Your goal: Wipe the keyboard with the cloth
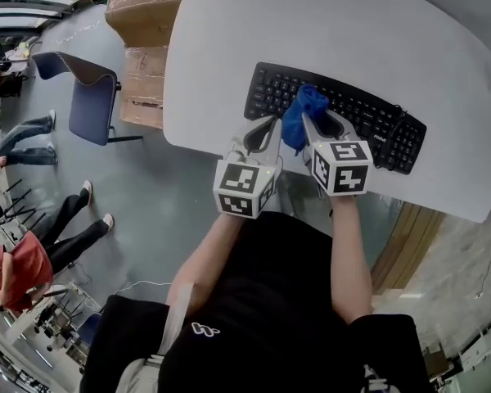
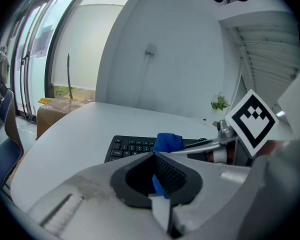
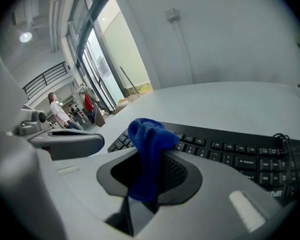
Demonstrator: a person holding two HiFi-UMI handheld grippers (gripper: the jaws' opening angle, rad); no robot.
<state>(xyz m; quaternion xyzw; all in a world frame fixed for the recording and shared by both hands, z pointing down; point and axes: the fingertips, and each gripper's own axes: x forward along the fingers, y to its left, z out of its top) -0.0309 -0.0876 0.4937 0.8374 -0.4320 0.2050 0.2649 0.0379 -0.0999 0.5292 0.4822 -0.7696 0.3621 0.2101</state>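
White bench (image 1: 229,47) with the black keyboard (image 1: 368,117) lying near its front edge. The right gripper (image 3: 157,156) is clamped on the blue cloth (image 3: 146,134). The cloth bunches up above the jaws, and a tail of it hangs down between them. In the head view the bunch sits over the keyboard's left-middle keys, with the right gripper on the near side of it.

The left gripper (image 2: 157,159) has its jaws pressed together, tips at the keyboard's near edge, just beside the cloth. A sliver of blue shows between its pads, possibly a cloth corner, too small to tell.

The two grippers are side by side, close together, left one slightly nearer the bench edge. The marker cubes (image 1: 245,188) face up toward the head camera. Both of the person's forearms reach forward from a black shirt.

Cardboard boxes (image 1: 143,19) are stacked on the floor at the bench's left end. A blue chair (image 1: 90,97) is beside them. Other people (image 1: 33,260) stand farther left on the grey floor.
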